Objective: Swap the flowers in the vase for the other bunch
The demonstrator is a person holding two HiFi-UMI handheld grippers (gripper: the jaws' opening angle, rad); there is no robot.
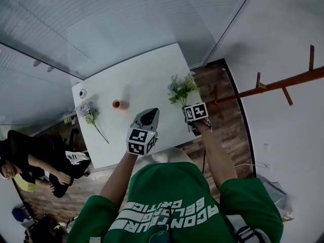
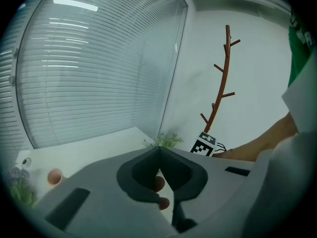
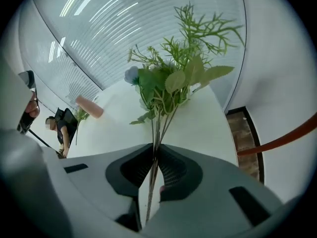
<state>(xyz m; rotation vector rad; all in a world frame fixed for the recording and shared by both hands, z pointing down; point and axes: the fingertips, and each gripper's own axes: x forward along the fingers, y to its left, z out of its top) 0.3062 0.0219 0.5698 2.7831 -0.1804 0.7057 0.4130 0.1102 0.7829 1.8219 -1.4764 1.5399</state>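
Observation:
A green leafy bunch (image 1: 181, 89) with one pale blue bloom stands up over the table's right end. My right gripper (image 1: 186, 109) is shut on its thin stems, which run between the jaws (image 3: 154, 152) while the leaves (image 3: 173, 78) spread above. A small orange vase (image 1: 117, 104) stands near the middle of the white table (image 1: 147, 80), with nothing in it. A purple bunch (image 1: 88, 113) lies flat on the table to the left of the vase. My left gripper (image 1: 150, 112) hovers over the near edge, shut and with nothing in it (image 2: 159, 151). The vase (image 2: 54, 176) sits far to its left.
A small white round object (image 1: 82, 93) sits at the table's far left corner. Slatted blinds (image 1: 126, 19) run behind the table. A brown coat rack (image 1: 283, 82) stands to the right over wooden floor. A person (image 1: 30, 166) sits beside the table's left end.

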